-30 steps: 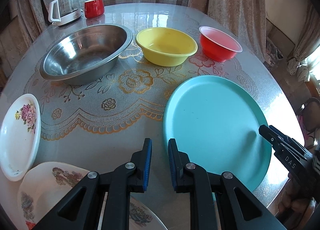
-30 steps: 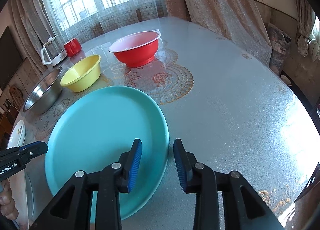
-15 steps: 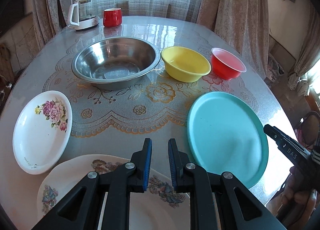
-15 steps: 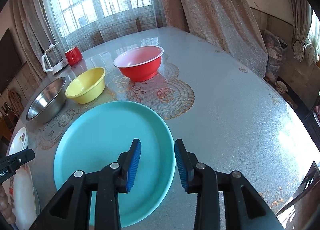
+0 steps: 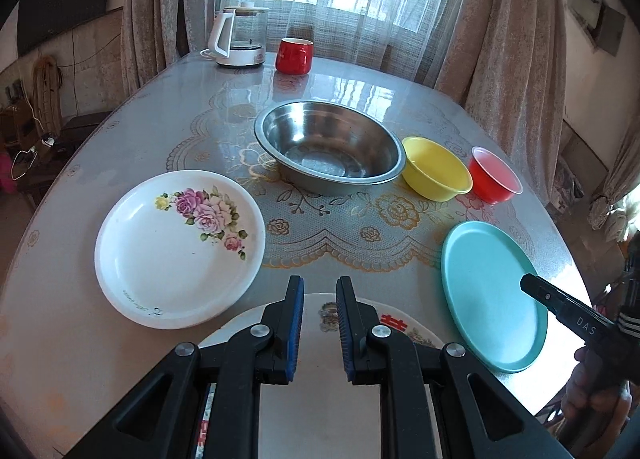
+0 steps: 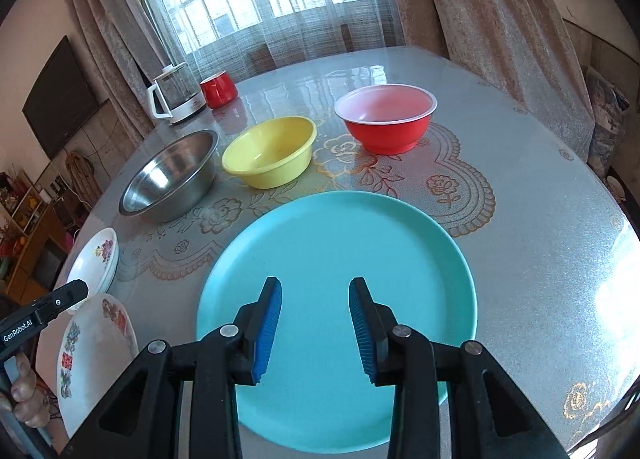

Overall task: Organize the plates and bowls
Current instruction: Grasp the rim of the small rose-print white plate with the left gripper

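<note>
Over a lace-patterned tabletop (image 5: 168, 131), the left tool (image 5: 319, 323) hovers above a decorated plate (image 5: 320, 411), its blue pads nearly together and gripping nothing. The right tool (image 6: 314, 325), jaws apart and empty, hangs over a turquoise plate (image 6: 340, 251). A rose-printed plate (image 5: 176, 247) lies at left; steel bowl (image 5: 328, 145), yellow bowl (image 5: 434, 169) and red bowl (image 5: 494, 175) line the far side.

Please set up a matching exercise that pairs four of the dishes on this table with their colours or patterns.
Dishes:
1. largest bowl
2. middle bowl
3. bowl farthest right
4. flat plate by the right gripper

Looks:
A. yellow
B. turquoise
C. bare steel
D. red outside, pale inside

Pairs: 1-C, 2-A, 3-D, 4-B
</note>
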The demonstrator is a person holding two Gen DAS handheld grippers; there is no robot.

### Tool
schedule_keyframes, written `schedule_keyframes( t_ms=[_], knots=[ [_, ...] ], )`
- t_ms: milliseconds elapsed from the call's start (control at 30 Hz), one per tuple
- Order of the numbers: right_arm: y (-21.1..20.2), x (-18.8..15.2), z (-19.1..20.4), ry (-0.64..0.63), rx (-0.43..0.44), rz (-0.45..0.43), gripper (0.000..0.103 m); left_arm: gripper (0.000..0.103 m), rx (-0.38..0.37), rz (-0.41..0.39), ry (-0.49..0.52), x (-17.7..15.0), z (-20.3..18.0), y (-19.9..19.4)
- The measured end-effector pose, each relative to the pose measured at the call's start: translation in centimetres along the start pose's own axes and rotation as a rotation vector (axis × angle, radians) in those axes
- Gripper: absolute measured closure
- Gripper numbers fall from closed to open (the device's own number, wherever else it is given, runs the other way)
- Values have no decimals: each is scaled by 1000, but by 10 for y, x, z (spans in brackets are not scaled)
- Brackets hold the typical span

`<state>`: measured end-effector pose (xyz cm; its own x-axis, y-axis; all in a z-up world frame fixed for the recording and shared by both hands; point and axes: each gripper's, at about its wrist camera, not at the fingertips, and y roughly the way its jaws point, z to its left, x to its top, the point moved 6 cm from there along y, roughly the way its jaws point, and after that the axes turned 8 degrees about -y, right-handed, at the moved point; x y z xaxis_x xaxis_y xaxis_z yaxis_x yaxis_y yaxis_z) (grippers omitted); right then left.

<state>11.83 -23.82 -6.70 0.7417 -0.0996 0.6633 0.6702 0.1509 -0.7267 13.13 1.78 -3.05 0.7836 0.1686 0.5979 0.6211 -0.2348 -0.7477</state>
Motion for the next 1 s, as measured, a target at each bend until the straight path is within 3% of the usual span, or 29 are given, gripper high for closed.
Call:
schedule_keyframes(
  t_ms=[300,467,600,800,1000],
  knots=[
    [27,7,62,-63,156,69,67,86,99,-61,-166,12,92,-18],
    [48,16,110,-37,345,155,67,86,128,-81,-247,14,133,-21],
    [61,24,155,-63,440,197,67,86,125,-89,-283,17,152,-17],
    [97,37,204,-78,476,274,67,85,118,-74,-299,24,173,0],
    [133,40,229,-84,446,334,70,84,80,-62,-314,30,183,15]
  ],
)
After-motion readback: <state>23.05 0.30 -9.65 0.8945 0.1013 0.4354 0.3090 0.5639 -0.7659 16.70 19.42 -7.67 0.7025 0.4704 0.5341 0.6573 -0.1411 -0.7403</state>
